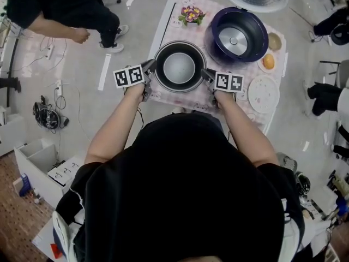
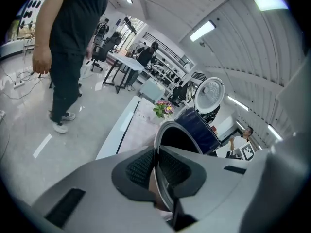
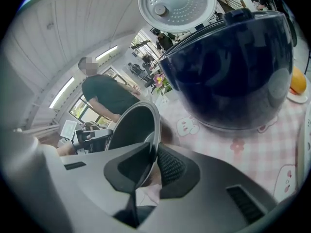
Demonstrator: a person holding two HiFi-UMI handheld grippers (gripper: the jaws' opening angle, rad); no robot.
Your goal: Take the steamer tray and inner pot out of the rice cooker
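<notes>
Tabletop (image 1: pixel 165 30); both tools (image 1: pixel 149 67) (image 1: pixel 206 74) on pot (image 1: pixel 179 67) rim

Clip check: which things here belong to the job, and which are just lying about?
Job:
- inner pot, rim gripped by left claw and right claw
- open rice cooker

Lying about:
- flowers
- orange
- white disc, a plate or possibly the steamer tray, unclear

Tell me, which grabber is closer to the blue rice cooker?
Right. The right gripper grips the inner pot by the rim beside the rice cooker; the left gripper grips the opposite rim, with the pot between.
</notes>
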